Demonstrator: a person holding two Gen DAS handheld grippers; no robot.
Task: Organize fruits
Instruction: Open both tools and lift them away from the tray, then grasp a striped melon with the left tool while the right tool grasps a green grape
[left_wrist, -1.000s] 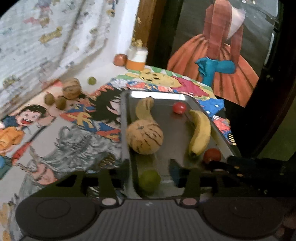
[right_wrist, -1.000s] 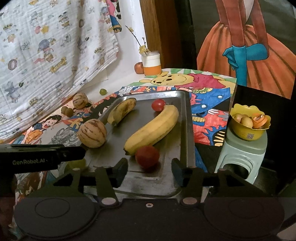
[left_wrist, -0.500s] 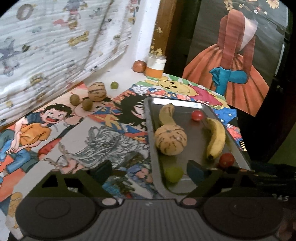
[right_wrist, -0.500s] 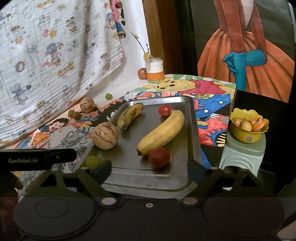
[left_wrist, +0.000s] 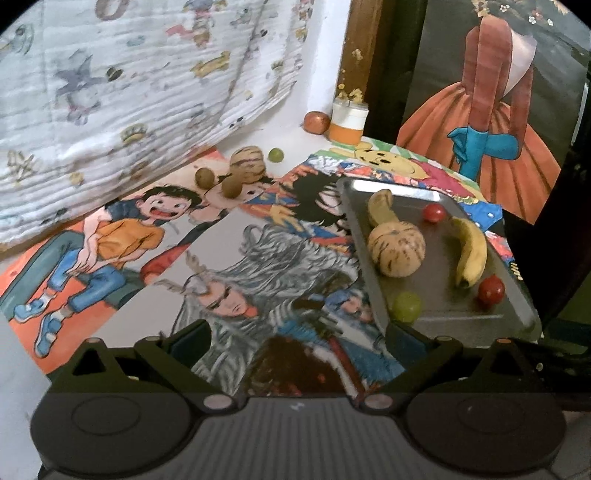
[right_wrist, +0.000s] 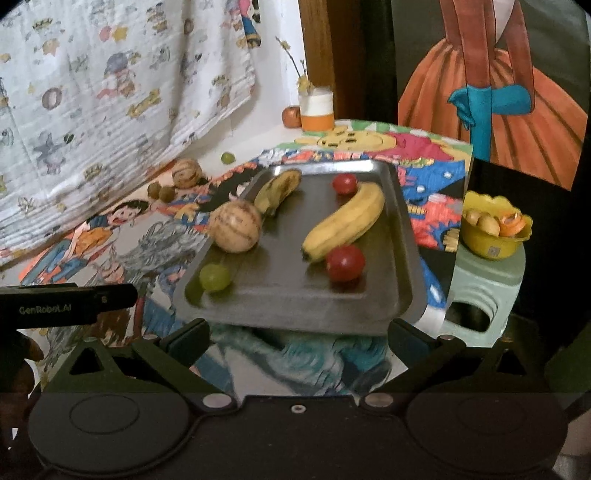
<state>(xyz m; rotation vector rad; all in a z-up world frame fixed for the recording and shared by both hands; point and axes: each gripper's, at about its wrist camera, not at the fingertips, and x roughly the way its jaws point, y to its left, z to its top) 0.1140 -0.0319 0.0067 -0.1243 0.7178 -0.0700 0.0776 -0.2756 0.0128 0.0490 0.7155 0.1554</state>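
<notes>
A metal tray (right_wrist: 400, 236) (left_wrist: 517, 295) on the cartoon-print table holds two bananas (right_wrist: 347, 221), a striped melon (right_wrist: 236, 227), two red tomatoes (right_wrist: 345, 262) and a green grape (right_wrist: 215, 277) (left_wrist: 406, 307). Loose at the back left lie another striped melon (left_wrist: 246, 164), two brown kiwis (left_wrist: 231, 185) and a green grape (left_wrist: 275, 155). My left gripper (left_wrist: 299, 341) is open and empty, left of the tray's near corner. My right gripper (right_wrist: 299, 341) is open and empty, in front of the tray's near edge.
A white and orange jar (right_wrist: 316, 110) and a small apple (right_wrist: 291, 116) stand at the far wall. A yellow bowl of fruit (right_wrist: 493, 230) sits on a green stool (right_wrist: 487, 284) right of the table. A printed cloth (left_wrist: 129, 92) hangs at the left.
Both grippers have opened wide and drawn back from the tray. The green grape and near tomato lie on the tray, free of the fingers. The left gripper has swung left.
</notes>
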